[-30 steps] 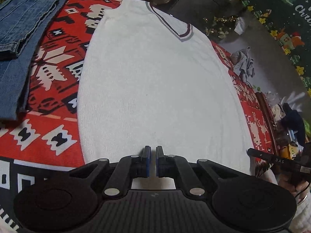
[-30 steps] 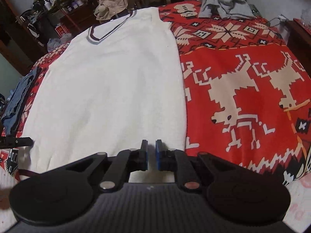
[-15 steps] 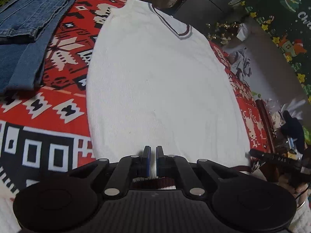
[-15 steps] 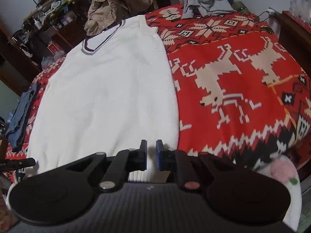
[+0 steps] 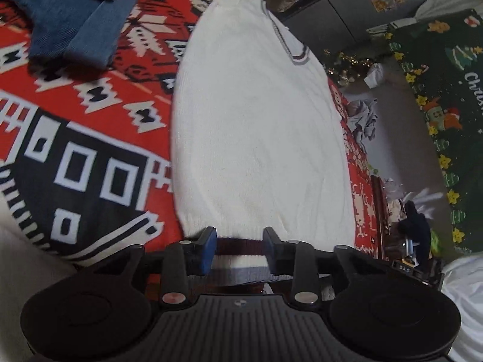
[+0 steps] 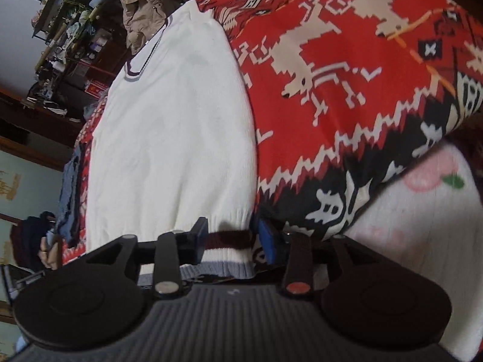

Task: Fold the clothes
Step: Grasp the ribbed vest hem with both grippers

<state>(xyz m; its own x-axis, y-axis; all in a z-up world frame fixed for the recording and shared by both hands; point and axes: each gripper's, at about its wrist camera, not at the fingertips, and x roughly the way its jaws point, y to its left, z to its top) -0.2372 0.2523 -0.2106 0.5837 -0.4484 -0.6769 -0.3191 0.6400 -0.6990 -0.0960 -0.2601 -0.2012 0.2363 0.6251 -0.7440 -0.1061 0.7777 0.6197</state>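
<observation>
Left wrist view: white knitted sleeveless V-neck sweater (image 5: 256, 126) lies flat down the middle of the frame on a red, white and black patterned blanket (image 5: 90, 138); its collar sits at upper right, its striped hem at the bottom. Folded blue denim jeans (image 5: 63, 21) at upper left. The left gripper (image 5: 240, 250) has just been opening from near-closed half a second back; jaws now stand part-way apart, astride the dark-red and grey hem band, pads not pressing it. Writing: "DAS" on a small black tag at lower right; "Chris…" on the green rug, cut off by the edge.

Right wrist view: same sweater runs up the left half, collar at upper left. The right gripper (image 6: 232, 241) has likewise just been opening; jaws part-way apart over the hem's right corner, nothing pinched. The hem sits closer to both grippers than a second ago. No legible writing.

Judgement: both grippers look set to take the hem for a first fold toward the collar.
</observation>
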